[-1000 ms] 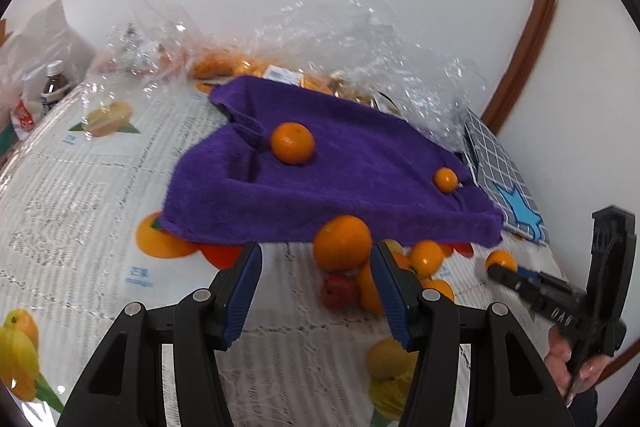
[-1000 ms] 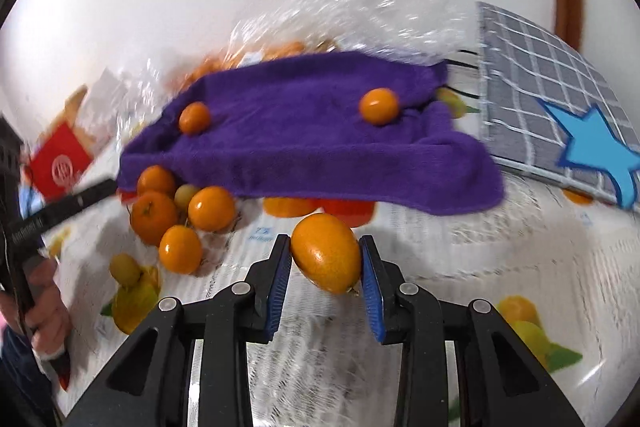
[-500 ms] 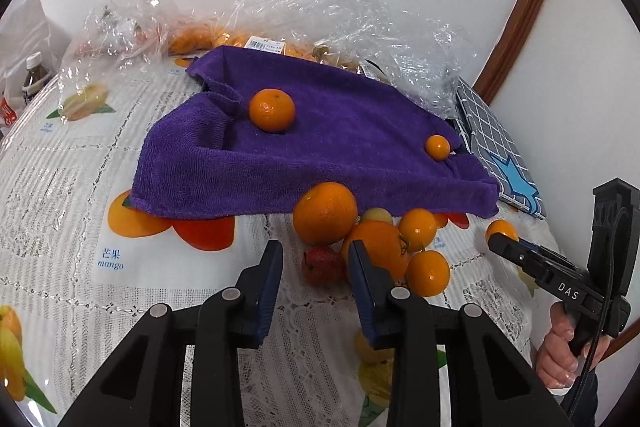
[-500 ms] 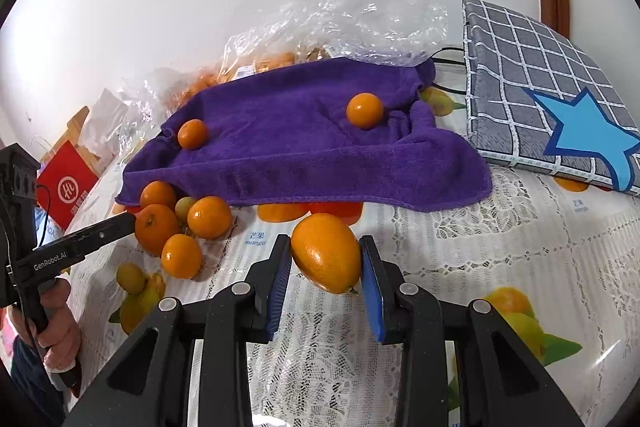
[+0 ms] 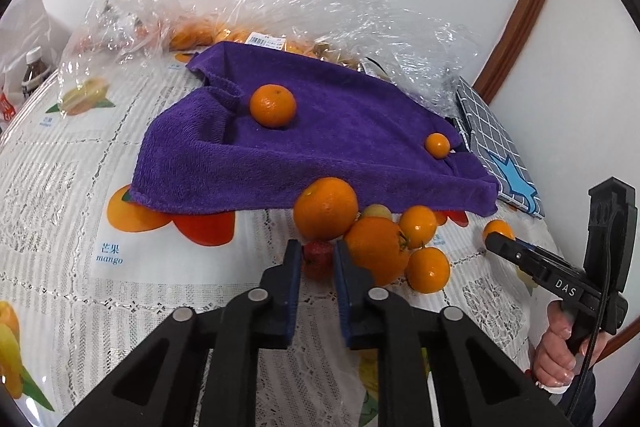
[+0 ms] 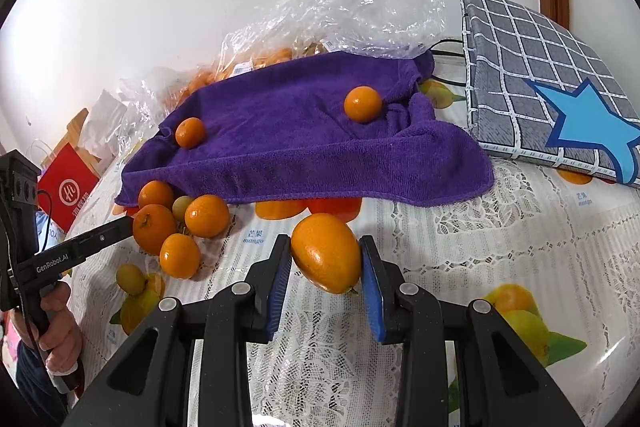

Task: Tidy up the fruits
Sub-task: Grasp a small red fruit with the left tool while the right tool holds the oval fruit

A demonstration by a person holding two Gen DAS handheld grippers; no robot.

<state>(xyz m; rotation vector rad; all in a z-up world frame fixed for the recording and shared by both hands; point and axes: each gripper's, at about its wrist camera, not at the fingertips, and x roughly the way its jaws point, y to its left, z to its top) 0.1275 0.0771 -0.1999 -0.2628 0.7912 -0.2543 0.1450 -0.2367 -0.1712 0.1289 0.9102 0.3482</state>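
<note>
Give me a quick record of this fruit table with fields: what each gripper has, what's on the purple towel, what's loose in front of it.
left gripper: shut on the small red fruit
right gripper: shut on an oval orange fruit
purple towel: two oranges on top, a larger one and a smaller one
loose pile: several oranges clustered at the towel's front edge
behind towel: clear plastic bags holding more oranges
surface: fruit-print tablecloth

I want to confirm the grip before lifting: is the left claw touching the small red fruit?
Touching. In the left wrist view, the left claw has its blue pads closed against both sides of the small red fruit.
</note>
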